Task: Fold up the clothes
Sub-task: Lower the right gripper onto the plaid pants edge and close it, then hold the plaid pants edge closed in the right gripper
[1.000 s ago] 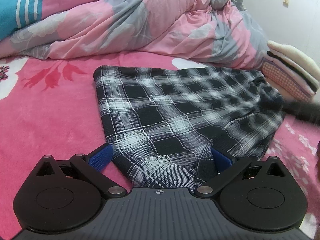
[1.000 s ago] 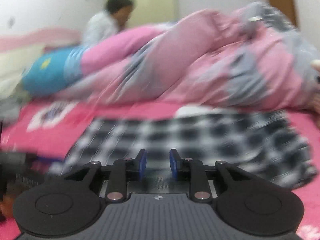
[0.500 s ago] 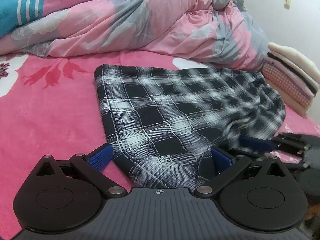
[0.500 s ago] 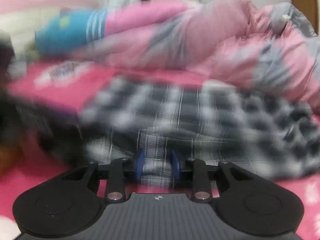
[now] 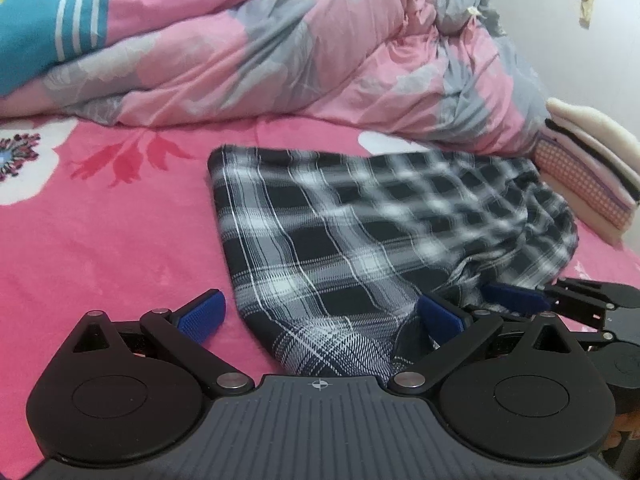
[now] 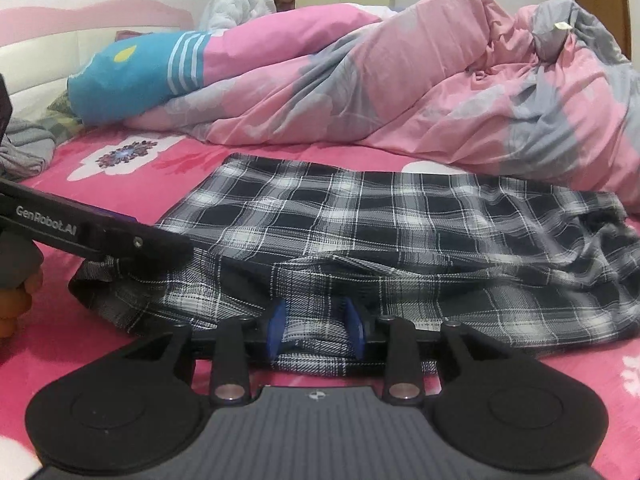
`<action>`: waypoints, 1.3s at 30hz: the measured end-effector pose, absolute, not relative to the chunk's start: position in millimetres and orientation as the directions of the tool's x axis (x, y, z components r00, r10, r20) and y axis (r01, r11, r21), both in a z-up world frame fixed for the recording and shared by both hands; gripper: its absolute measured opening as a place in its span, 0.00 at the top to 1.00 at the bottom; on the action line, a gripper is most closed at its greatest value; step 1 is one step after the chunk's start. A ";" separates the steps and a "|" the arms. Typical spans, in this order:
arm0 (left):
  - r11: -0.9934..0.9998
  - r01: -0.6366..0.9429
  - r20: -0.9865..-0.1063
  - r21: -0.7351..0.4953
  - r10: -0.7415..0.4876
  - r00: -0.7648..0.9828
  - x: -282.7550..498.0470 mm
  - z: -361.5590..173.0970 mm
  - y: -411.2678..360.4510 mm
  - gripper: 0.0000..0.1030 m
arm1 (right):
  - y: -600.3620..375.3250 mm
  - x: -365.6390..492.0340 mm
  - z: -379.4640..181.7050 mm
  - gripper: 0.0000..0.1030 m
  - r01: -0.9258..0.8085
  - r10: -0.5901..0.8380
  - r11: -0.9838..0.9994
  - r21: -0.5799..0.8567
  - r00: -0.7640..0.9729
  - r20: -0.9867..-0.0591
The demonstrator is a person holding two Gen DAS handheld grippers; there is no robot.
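Each camera sits low behind its own tongs, looking along them and slightly downward. Both closely face the black-and-white checked cloth garment (image 5: 360, 232) (image 6: 400, 232) ahead, which they share.

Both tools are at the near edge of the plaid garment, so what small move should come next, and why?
Probably close the right tool on the plaid garment: its hem lies between the pads, which have just been opening. The left tool straddles the near corner, jaws wide.

The shirt (image 6: 400, 236) is thin woven plaid cloth; the bed (image 5: 100, 240) cover looks fleecy and matt; the quilt (image 6: 400, 92) is smooth cotton.
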State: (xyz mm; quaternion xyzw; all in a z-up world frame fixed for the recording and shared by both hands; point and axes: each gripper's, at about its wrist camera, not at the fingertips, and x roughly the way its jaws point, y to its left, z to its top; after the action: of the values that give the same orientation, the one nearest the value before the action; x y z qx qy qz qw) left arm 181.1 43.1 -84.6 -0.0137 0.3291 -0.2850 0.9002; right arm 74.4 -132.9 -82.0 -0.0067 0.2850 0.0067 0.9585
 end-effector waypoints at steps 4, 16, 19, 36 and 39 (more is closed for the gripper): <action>0.846 0.492 -0.618 -0.205 -0.502 0.606 186.3 -92.0 41.0 0.00 | -134.3 74.7 -81.6 0.66 -0.016 0.012 1.000 -0.002 0.837 -0.548; 0.849 0.498 -0.622 -0.177 -0.488 0.612 184.3 -93.2 38.8 0.00 | -134.3 74.8 -80.7 0.65 -0.017 0.012 1.000 -0.005 0.837 -0.548; 0.850 0.497 -0.622 -0.176 -0.487 0.613 184.2 -93.0 38.3 0.00 | -133.7 74.6 -80.7 0.65 -0.017 0.011 1.000 -0.007 0.837 -0.547; 0.849 0.498 -0.621 -0.177 -0.489 0.613 184.3 -93.7 38.2 0.00 | -134.3 75.7 -80.2 0.65 -0.019 0.013 1.000 -0.007 0.837 -0.547; 0.849 0.498 -0.621 -0.177 -0.489 0.612 184.4 -93.8 38.2 0.00 | -134.5 75.8 -80.1 0.65 -0.020 0.013 1.000 -0.007 0.837 -0.547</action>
State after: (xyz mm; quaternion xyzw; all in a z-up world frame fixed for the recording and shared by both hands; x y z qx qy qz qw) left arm 184.4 38.2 -93.8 0.0066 0.3438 -0.2749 0.8979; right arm 75.8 -134.5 -80.1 -0.0060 0.2855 0.0084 0.9583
